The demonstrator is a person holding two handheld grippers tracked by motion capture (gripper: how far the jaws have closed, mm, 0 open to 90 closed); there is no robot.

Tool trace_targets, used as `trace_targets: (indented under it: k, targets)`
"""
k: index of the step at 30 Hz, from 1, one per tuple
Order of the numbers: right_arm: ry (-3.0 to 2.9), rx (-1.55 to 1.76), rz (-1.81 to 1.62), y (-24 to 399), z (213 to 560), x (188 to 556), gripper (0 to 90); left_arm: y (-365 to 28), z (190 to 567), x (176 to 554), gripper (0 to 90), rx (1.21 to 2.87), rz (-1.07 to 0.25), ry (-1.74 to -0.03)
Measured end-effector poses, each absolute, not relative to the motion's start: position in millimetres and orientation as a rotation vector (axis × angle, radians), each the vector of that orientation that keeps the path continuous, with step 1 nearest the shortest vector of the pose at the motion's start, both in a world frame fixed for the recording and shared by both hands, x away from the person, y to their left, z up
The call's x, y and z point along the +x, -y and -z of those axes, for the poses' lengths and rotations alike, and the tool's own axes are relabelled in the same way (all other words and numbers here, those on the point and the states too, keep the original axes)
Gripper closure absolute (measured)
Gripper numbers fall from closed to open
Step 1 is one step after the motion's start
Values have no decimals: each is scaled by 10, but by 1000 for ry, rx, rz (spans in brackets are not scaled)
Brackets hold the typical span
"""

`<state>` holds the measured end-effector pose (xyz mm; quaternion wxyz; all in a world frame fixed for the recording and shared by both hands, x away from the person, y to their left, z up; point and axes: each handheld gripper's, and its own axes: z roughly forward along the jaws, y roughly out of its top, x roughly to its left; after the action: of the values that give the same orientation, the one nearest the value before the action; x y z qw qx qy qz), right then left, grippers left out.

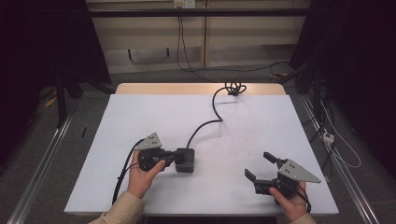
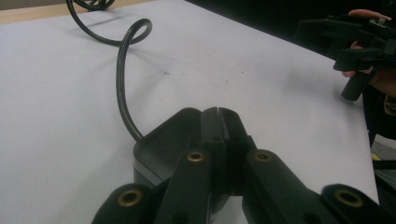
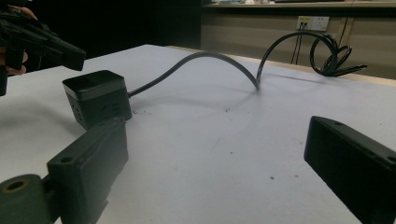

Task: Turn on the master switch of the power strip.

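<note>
Left claw (image 1: pixel 173 158) jaws pressed together against the black power cube (image 1: pixel 186 160), seemingly steadying it | cube near table (image 1: pixel 140 116) centre, cord (image 1: pixel 212 119) trailing to 12 o'clock | right claw (image 1: pixel 259 167) wide open, empty, at 4 o'clock, likely waiting.

Counts, high view: 1 tabletop (image 1: pixel 140 116), white, centre of frame; 1 black power cube (image 1: pixel 185 159) on it, lower centre; 1 black cable (image 1: pixel 212 114) running from cube to upper centre, ending in 1 coiled bundle (image 1: pixel 236 87) at far edge; 2 grippers – left gripper (image 1: pixel 180 157) lower left-centre, right gripper (image 1: pixel 259 166) lower right; each w/ 2 black fingers, so 4 fingers total; 2 grey three-cornered plates, 1 per gripper; 2 hands, 1 per gripper, at bottom edge; 1 wall socket (image 1: pixel 184 3) top centre; 1 white power strip (image 1: pixel 328 137) on floor, right side.
</note>
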<state>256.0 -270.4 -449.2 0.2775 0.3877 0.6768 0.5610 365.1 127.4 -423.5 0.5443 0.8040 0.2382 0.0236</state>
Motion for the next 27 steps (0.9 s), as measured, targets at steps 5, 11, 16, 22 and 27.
trace_targets:
  k: [5, 11, 16, 22, 27]
  targets:
    - [-1815, 1039, -1507, 2706, 4491, 2560, 56, -1261, 4247, 3652, 900, 1916, -55, -564]
    - [-1817, 1039, -1507, 2704, 4491, 2559, 56, -1250, 4256, 3650, 900, 1926, -56, -564]
    - [-1816, 1039, -1508, 2706, 4491, 2559, 56, -1248, 4260, 3651, 900, 1927, -57, -566]
    - [-1816, 1040, -1508, 2705, 4491, 2559, 56, -1236, 4265, 3645, 900, 1934, -59, -560]
    - [-1815, 1038, -1507, 2707, 4490, 2559, 55, -1235, 4275, 3648, 900, 1943, -64, -564]
